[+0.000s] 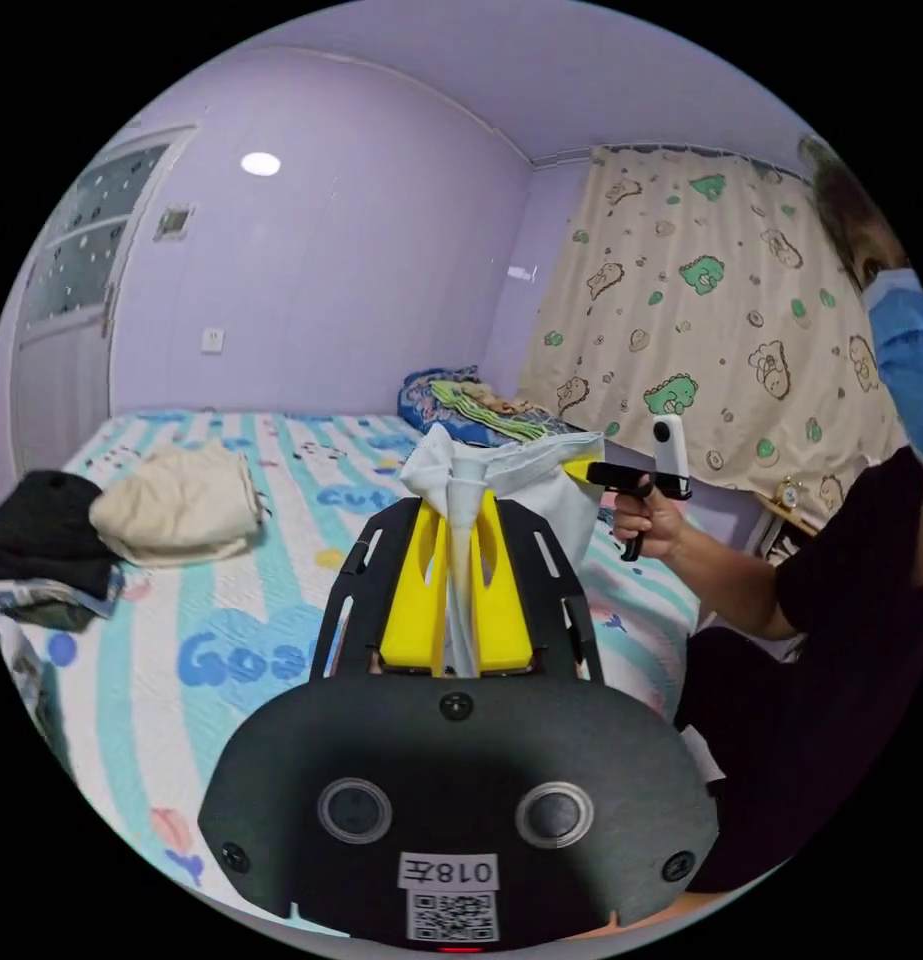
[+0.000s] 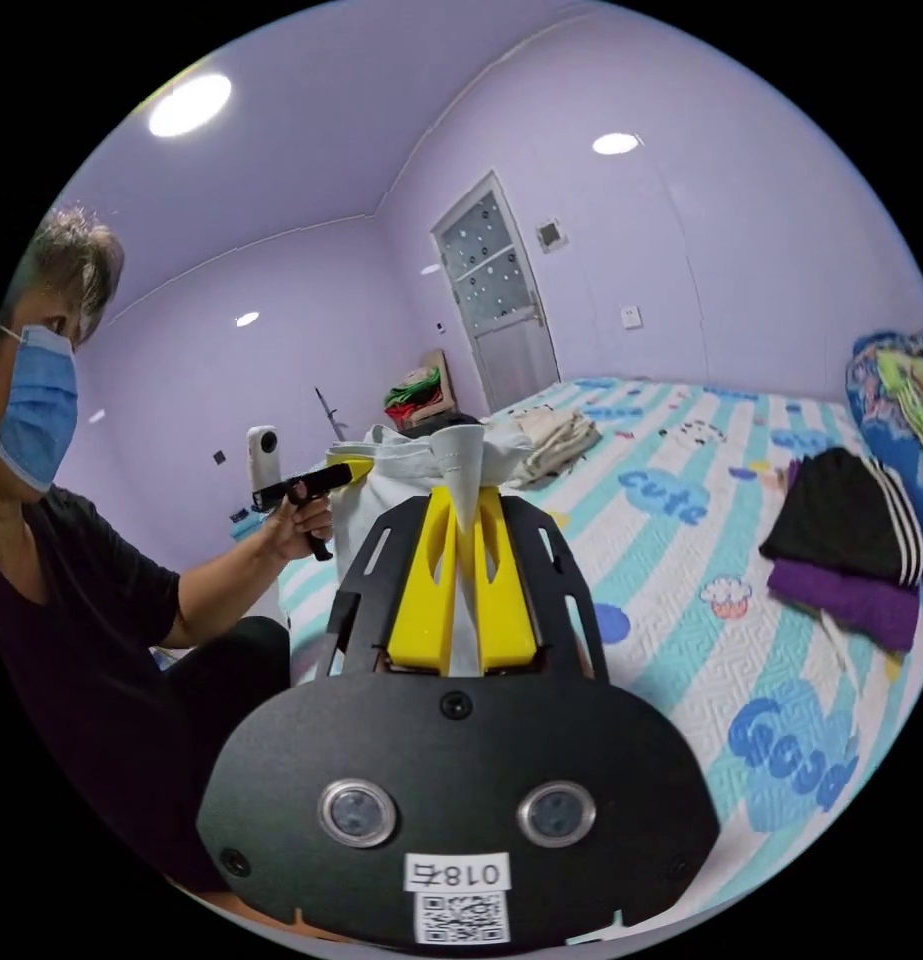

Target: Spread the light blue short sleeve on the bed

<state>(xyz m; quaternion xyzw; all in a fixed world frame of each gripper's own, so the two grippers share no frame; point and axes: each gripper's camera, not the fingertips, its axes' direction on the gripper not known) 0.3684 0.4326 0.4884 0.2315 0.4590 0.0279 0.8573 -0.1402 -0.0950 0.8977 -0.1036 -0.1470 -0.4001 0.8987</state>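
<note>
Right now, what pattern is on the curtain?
Cream curtain with green and tan cartoon dinosaurs and small dots; it shows best in the left gripper view.

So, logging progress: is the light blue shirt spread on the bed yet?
No. The shirt hangs bunched above the bed, pinched by both grippers.

short sleeve [image 1: 541, 480]: soft matt cloth | gripper [image 1: 459, 520]: smooth yellow plastic | bed [image 1: 231, 620]: quilted textured cloth

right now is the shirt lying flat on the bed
No, the shirt hangs bunched above the bed, pinched by the left gripper.
</note>
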